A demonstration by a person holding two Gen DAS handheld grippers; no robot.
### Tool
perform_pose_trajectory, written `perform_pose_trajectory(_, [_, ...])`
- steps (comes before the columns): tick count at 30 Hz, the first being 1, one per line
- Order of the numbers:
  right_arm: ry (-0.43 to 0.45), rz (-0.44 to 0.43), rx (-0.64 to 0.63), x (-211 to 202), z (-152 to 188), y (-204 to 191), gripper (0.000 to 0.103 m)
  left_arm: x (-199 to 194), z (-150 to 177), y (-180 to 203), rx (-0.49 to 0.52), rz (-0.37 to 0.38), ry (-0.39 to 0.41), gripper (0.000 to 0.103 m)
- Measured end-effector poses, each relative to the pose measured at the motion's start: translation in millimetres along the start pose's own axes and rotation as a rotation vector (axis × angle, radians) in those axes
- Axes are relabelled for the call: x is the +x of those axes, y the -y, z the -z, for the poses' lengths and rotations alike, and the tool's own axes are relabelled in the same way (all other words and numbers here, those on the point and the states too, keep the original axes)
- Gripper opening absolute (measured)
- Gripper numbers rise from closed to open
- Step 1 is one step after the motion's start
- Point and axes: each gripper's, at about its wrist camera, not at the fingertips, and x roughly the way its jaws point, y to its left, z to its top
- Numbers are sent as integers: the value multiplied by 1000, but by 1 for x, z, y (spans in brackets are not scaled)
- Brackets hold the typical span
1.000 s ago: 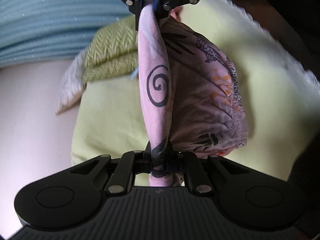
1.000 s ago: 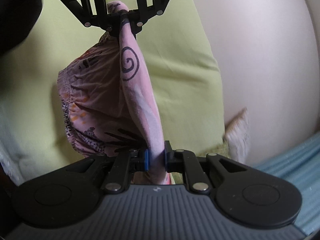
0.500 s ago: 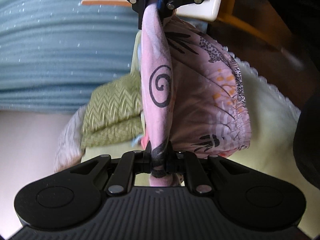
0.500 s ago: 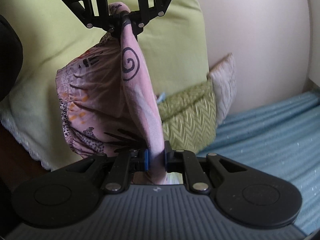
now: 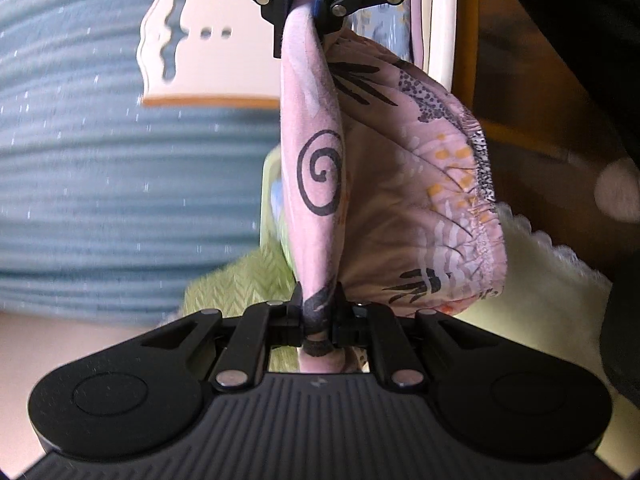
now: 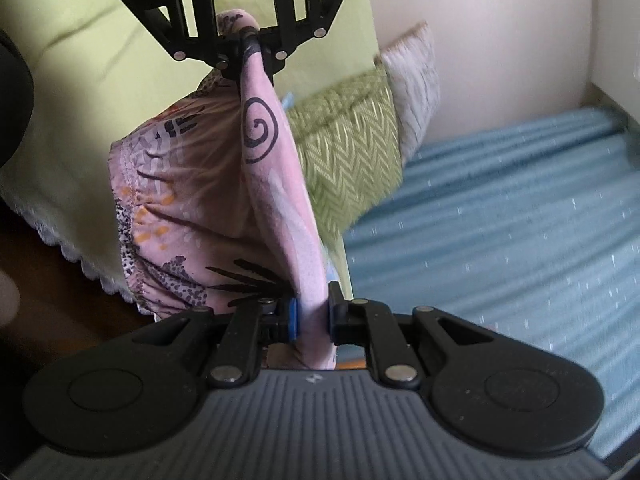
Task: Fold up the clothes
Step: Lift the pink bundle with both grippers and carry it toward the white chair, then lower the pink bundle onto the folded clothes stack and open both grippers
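A pink patterned garment with a black spiral print and a gathered elastic edge hangs stretched between both grippers. My left gripper is shut on one end of it. My right gripper is shut on the other end; it also shows at the top of the left wrist view. The left gripper shows at the top of the right wrist view. The garment is held in the air above a pale yellow-green cloth with a white scalloped edge.
A folded green herringbone cloth lies on the yellow-green cloth beside the garment. A blue ribbed mat lies beyond it. A white and orange board stands at the far end. Dark wooden floor borders the cloth.
Both grippers have carried the garment away from the yellow-green cloth toward the blue mat; the mat and the white board now fill more of the views. The grips are unchanged.
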Motion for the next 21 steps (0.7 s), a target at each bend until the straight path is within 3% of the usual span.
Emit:
perform_pose_trajectory(7, [-102,10,28,-14,41,11,11,13,-39,-2,31,19,106,10])
perform_pose_trajectory(15, [-209,-43,57,-34,73,15,11,19,-70,-1,55,75,241,10])
perform_pose_trajectory(21, [-270,-43,92,-16,102,46,11,49,-99,-20,78,87,317,10])
